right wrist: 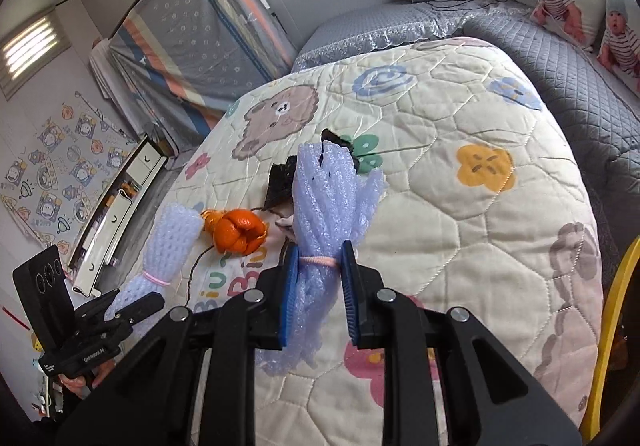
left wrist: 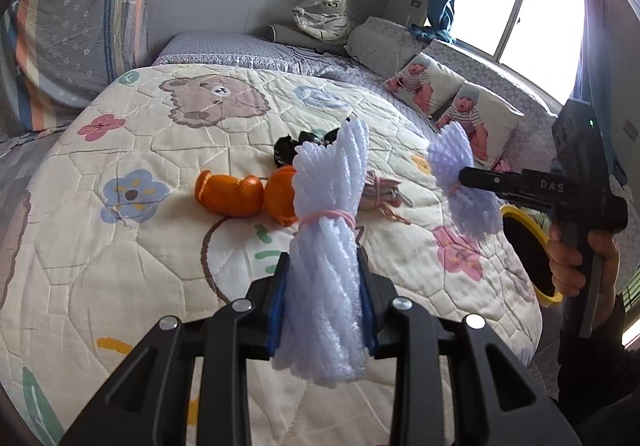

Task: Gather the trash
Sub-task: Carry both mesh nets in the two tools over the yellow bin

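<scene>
- Left gripper [left wrist: 324,270]: jaws closed on a lavender foam-net bundle [left wrist: 324,246], gripped below its pink rubber band [left wrist: 328,215]; bundle upright, raised clear of the quilt [left wrist: 120,266].
- Right gripper [right wrist: 320,286]: jaws closed on a second foam-net bundle [right wrist: 324,213], pads pressing right at its pink band [right wrist: 318,261]; likewise raised above the quilt.
- Seen from the left wrist camera: right gripper at far right, held by a hand [left wrist: 576,262], pinching its bundle at the waist, beyond the quilt's right edge.
- Seen from the right wrist camera: left gripper [right wrist: 120,310] at lower left, off the quilt's left edge, its bundle [right wrist: 168,242] pointing up.
- Trash left lying on the quilt, near its middle: orange peel pieces [left wrist: 230,193], crumpled black wrapper [left wrist: 298,147] just behind them, a small pale scrap with strings [left wrist: 380,193] beside the peel.
- Yellow-rimmed bin [left wrist: 532,258]: beside the quilt's right edge, mouth dark, partly hidden by the right gripper.
- Quilt: cream, printed with a bear and flowers, spread over a grey bed [left wrist: 224,49].
- Beyond the quilt's far edge: grey pillows, a bagged plush toy [left wrist: 324,15], two baby-print cushions [left wrist: 448,93] under the window.
</scene>
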{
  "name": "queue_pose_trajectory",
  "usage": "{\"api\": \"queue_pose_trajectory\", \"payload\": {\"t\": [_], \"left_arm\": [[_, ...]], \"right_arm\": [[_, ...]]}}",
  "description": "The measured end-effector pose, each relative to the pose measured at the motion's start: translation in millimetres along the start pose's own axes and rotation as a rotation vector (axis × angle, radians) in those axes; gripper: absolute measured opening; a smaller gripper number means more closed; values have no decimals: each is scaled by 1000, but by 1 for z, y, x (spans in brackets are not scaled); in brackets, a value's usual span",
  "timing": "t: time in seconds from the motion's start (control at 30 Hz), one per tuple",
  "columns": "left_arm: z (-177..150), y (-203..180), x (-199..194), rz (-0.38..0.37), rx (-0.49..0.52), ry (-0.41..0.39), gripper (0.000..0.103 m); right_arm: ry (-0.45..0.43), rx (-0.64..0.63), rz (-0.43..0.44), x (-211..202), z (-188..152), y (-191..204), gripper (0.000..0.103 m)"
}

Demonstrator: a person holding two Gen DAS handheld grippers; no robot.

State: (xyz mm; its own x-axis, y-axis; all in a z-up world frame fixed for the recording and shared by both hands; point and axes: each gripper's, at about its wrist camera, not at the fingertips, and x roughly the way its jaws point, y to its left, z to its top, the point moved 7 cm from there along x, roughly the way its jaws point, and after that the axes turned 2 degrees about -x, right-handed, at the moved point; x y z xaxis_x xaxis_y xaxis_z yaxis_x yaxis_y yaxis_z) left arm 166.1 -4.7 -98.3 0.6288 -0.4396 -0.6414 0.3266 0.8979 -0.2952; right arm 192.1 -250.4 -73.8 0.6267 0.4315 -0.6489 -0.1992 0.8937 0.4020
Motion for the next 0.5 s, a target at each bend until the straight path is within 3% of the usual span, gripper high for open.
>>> {"api": "queue_pose_trajectory", "payload": {"t": [0.5], "left_arm": [[35, 27, -42, 53, -90, -148, 28]], "right_arm": [[-166, 89, -68, -65, 11, -44, 19]]}}
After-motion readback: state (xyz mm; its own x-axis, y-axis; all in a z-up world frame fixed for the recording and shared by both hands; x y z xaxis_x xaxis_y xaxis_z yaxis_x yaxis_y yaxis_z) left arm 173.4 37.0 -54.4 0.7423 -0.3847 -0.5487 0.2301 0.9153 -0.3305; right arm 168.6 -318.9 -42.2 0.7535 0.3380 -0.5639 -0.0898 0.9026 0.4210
